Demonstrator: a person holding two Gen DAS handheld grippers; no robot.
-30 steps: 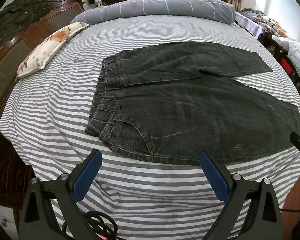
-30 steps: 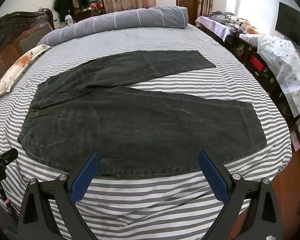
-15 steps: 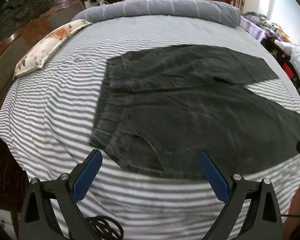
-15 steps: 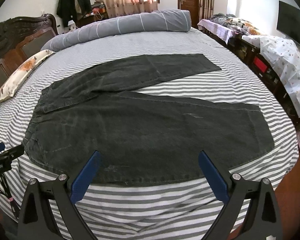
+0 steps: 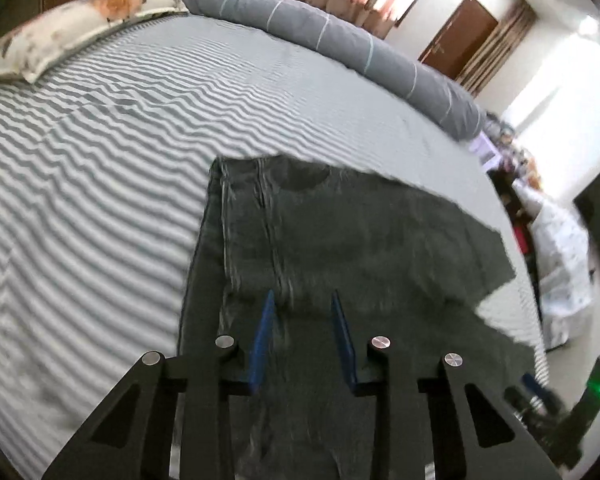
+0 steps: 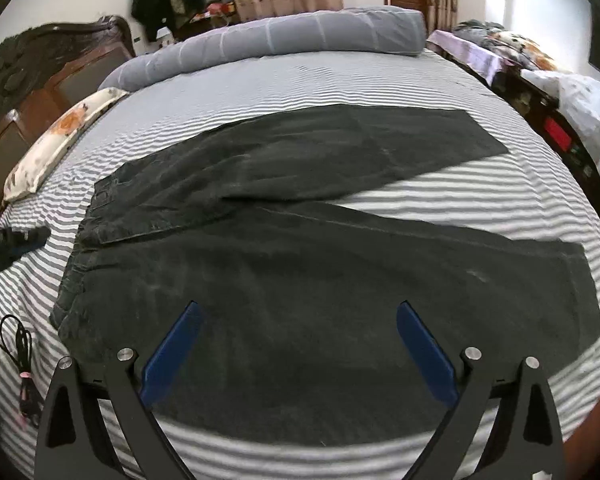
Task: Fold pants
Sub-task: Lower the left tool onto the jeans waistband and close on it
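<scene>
**Left gripper narrows over the waistband as the fold begins**

At the far left a floral pillow (image 6: 56, 148) lies along the edge of the striped bed (image 6: 380, 80), below the dark wooden headboard (image 6: 40, 92). A grey rolled duvet (image 6: 280, 36) runs across the back.

The pants (image 6: 320, 280), dark grey denim, lie flat in the middle of the bed, waistband to the left and both legs spread apart toward the right, the far leg angled away from the near one. No fold shows yet.

The left gripper (image 5: 302, 332) sits low over the waistband end (image 5: 252, 208). Its jaws have just been closing and now stand narrow, with denim showing in the gap between the blue pads (image 5: 262, 340). Blur makes it hard to say whether the pads pinch the cloth; they seem not to press on it yet.

The right gripper (image 6: 298, 344) hovers over the near leg with its jaws wide and nothing held.

This looks like the opening step: taking hold for the first lengthwise fold. The next move probably calls for the left pads to close firmly on the waistband, the right gripper to catch the near leg's edge farther right, and both to lift together.
</scene>
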